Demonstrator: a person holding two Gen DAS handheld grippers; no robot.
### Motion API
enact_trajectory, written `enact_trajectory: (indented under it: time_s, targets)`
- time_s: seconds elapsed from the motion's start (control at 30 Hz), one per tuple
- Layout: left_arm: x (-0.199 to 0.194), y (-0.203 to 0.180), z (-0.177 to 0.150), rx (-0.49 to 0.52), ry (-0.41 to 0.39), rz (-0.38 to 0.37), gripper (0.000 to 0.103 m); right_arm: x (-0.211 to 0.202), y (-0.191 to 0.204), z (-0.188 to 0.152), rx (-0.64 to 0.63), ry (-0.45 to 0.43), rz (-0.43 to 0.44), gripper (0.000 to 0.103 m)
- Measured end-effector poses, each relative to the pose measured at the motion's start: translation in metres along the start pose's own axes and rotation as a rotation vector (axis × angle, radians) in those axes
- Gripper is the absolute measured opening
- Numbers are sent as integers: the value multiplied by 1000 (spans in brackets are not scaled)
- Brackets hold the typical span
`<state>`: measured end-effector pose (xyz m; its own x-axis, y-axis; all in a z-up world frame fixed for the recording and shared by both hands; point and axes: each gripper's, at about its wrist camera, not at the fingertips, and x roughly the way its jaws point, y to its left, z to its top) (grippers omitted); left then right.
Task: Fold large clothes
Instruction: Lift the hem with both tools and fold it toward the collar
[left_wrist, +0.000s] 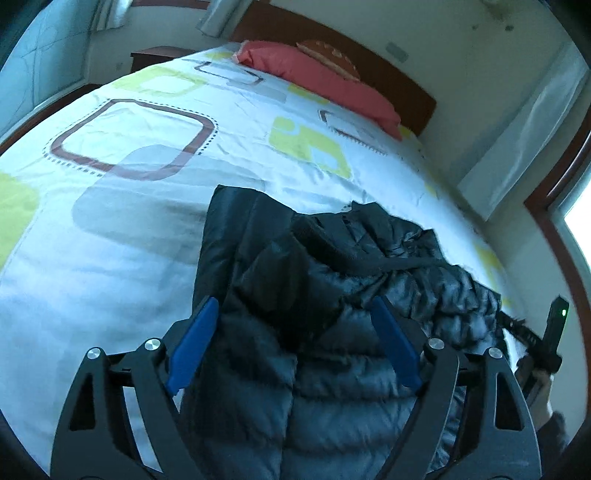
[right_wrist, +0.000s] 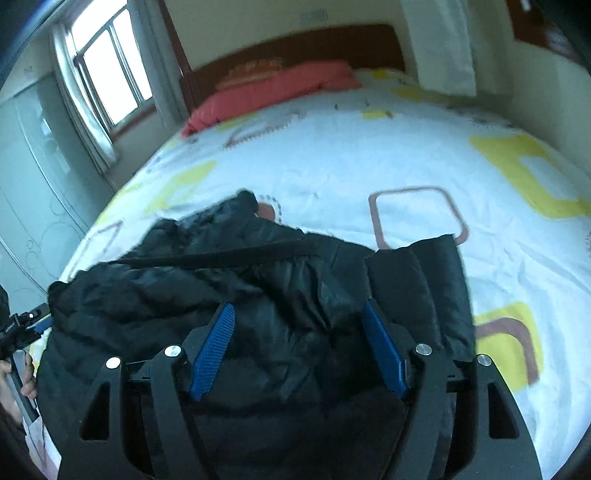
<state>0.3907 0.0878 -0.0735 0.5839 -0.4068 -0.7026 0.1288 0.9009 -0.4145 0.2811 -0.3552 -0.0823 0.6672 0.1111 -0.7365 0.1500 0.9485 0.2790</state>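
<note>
So the black puffer jacket (left_wrist: 332, 295) is lying on the bed (left_wrist: 147, 229), down at the foot end, well away from the red pillow (left_wrist: 317, 81) up by the headboard (left_wrist: 332, 40). It looks partly folded to me: the body is bunched into a narrower lump, and one flat panel, maybe a sleeve, is laid over the top pointing toward the headboard. Hard to say for sure which part that panel is, the fabric is dark and the right wrist view is a bit blurry. A dark strap or cord also runs across the top of the pile.

It's not a tidy bundle yet. The edges are ragged, the puffy side is still lumpy, and I'd guess at least one more fold plus some flattening is left before it counts as done.

Both tools are over the jacket at the near edge of the bed. The left hand-held gripper (left_wrist: 295, 347) has its blue pads (left_wrist: 192, 347) spread wide, quilted fabric showing between them, nothing pinched. Same deal for the right hand-held gripper (right_wrist: 299, 350): fingers spread apart, jacket lying under and between them, no grip on it. Whether the pads actually touch the cloth I can't tell.

The jacket sits right in front of and beneath each one, stretching from the near edge toward the middle of the bed.
</note>
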Motion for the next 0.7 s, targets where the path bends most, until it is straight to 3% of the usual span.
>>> enact_trajectory:
  time_s: [0.03, 0.07, 0.1, 0.13, 0.2, 0.27, 0.37, 0.5, 0.7]
  targets:
    - [6, 0, 3, 5, 18, -3, 82, 7, -1, 0, 2, 22, 6, 70]
    - [9, 1, 4, 8, 21, 3, 67, 10, 0, -1, -5, 31, -7, 63]
    - [11, -1, 4, 26, 22, 29, 59, 11, 0, -1, -9, 33, -17, 45]
    - [12, -2, 5, 49, 26, 54, 41, 8, 0, -2, -9, 22, 3, 38]
    - [8, -9, 3, 92, 18, 73, 29, -3, 2, -4, -11, -10, 43, 16]
    - [-1, -20, 2, 152, -7, 104, 20, -16, 10, -2, -50, -50, 40, 12]
    - [-17, -36, 9, 208, -58, 134, 17, -39, 24, 7, -110, -128, 16, 10]
    - [-30, -46, 31, 202, -134, 118, 13, -58, 32, 31, -139, -243, -24, 10]
    - [7, -63, 70, 201, -169, 178, 13, -15, 25, 61, -100, -238, -99, 10]
